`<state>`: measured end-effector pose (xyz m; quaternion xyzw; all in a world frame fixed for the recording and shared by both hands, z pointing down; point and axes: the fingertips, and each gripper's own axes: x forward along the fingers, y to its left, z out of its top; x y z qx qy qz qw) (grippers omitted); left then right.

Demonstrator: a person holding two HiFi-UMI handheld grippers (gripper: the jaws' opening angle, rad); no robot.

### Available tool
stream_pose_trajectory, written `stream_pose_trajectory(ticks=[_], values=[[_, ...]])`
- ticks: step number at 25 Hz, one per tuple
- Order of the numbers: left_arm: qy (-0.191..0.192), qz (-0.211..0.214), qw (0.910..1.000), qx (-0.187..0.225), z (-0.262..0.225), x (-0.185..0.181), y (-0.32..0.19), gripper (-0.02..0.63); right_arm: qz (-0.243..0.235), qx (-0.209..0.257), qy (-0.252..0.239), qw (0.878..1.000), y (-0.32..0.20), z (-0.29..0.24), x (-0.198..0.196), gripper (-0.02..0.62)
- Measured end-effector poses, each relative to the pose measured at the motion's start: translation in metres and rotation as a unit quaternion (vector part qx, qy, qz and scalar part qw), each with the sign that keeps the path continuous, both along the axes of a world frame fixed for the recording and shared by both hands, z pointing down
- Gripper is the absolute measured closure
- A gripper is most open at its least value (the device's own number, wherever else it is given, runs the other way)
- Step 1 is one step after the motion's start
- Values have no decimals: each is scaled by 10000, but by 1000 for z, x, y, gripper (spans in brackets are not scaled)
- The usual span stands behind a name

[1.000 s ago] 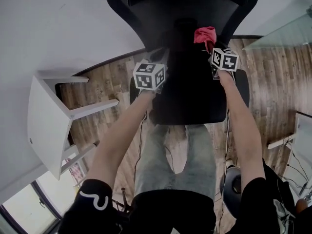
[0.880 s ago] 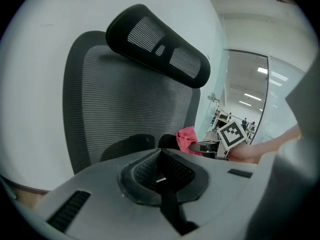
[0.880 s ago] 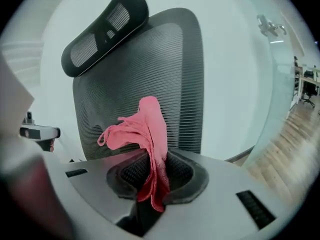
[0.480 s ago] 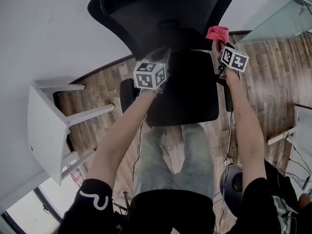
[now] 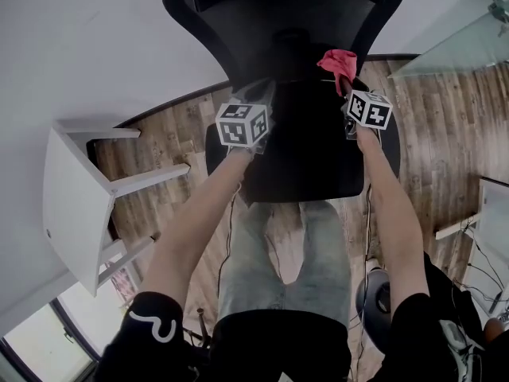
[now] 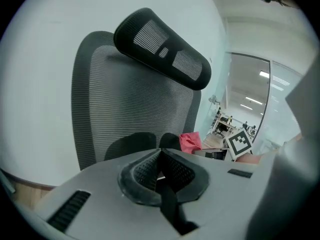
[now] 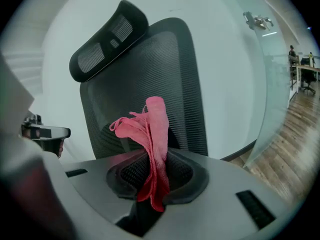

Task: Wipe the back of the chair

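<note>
A black mesh office chair (image 5: 262, 30) stands in front of me, its backrest (image 6: 130, 109) and headrest (image 6: 165, 49) facing both grippers. My right gripper (image 5: 347, 94) is shut on a pink cloth (image 5: 338, 62), which sticks up from between the jaws (image 7: 150, 134) just short of the backrest (image 7: 150, 74). My left gripper (image 5: 261, 98) is shut with nothing in it and hovers over the seat (image 5: 306, 157), near the backrest's lower middle. The pink cloth (image 6: 190, 141) and the right gripper's marker cube (image 6: 240, 144) show at the right in the left gripper view.
A white stool (image 5: 79, 197) stands to the left on the wooden floor (image 5: 445, 134). A white wall (image 5: 79, 46) is behind the chair, a glass partition (image 7: 280, 84) to the right. The person's legs are just behind the seat.
The right gripper with the pink cloth swung out to the right and up half a second ago and has come back leftward and lower. The left gripper has barely moved.
</note>
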<state>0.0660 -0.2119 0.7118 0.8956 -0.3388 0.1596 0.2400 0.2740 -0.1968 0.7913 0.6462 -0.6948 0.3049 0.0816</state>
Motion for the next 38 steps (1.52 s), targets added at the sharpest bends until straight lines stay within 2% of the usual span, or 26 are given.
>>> stream_pose_trajectory(ticks=[8, 14, 22, 26, 29, 34, 38], values=[[-58, -469, 9989, -47, 16, -93, -21, 581, -706, 29, -121, 9974, -36, 12, -117, 506], [-114, -795, 9966, -174, 38, -161, -27, 581, -1236, -1, -8, 9923, -60, 23, -205, 506], [-133, -984, 9947, -281, 51, -210, -29, 581, -1840, -191, 92, 9827, -67, 41, -290, 505], [-110, -1025, 9942, -296, 53, -220, -32, 581, -1862, -275, -20, 9821, -73, 45, -306, 506], [-130, -1015, 9942, -324, 54, -220, -35, 581, -1810, -338, 21, 9829, -79, 48, -304, 506], [-144, -959, 9947, -351, 55, -211, -34, 581, -1686, -423, 72, 9848, -82, 52, -287, 506], [-173, -878, 9955, -328, 54, -191, -32, 581, -1466, -469, 23, 9881, -80, 55, -256, 506]])
